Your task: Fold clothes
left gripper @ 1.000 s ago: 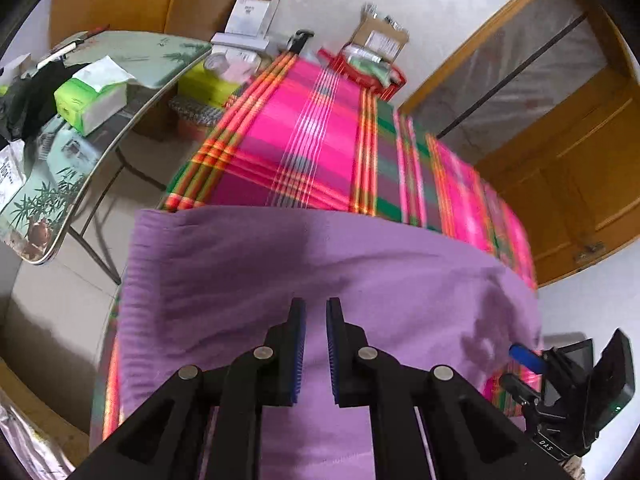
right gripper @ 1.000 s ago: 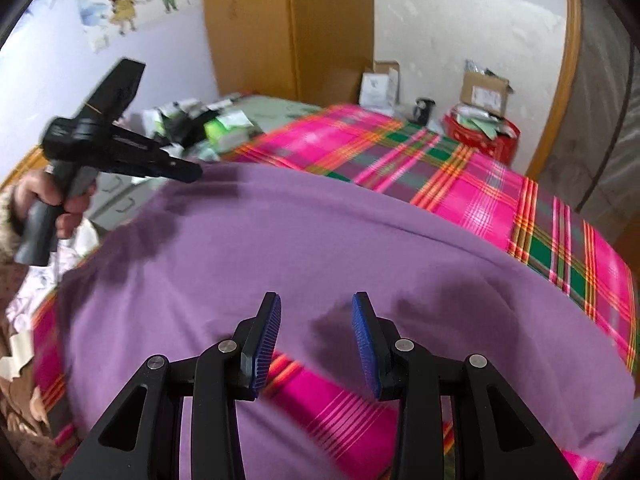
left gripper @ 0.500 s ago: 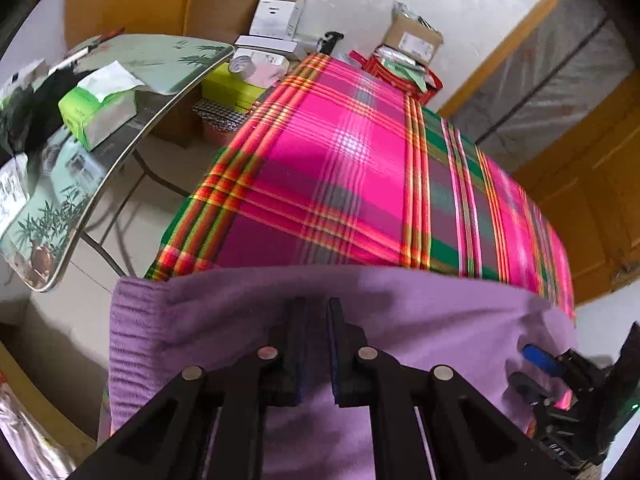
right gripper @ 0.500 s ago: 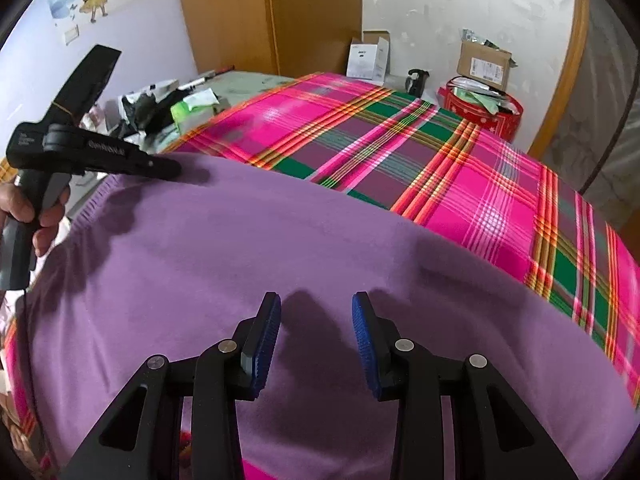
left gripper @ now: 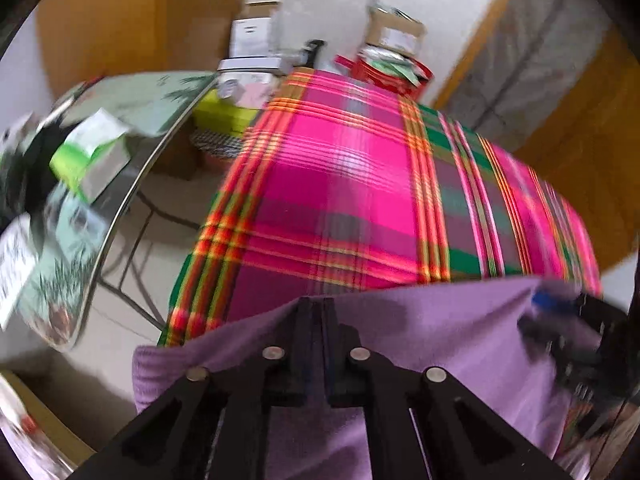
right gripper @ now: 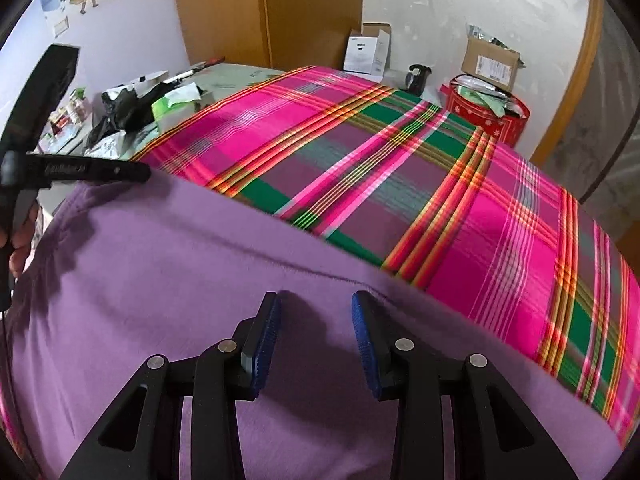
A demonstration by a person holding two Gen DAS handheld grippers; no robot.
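My left gripper [left gripper: 319, 312] is clenched on the purple sweater [right gripper: 168, 280] at lower centre, my right gripper [right gripper: 316, 320] released above it, so I keep that edge taut and level

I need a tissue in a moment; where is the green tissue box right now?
The green tissue box sits on the side table left of the plaid bed in the left wrist view, beside a black bag.

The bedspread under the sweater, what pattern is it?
Pink, green and orange plaid bedspread; right wrist view.
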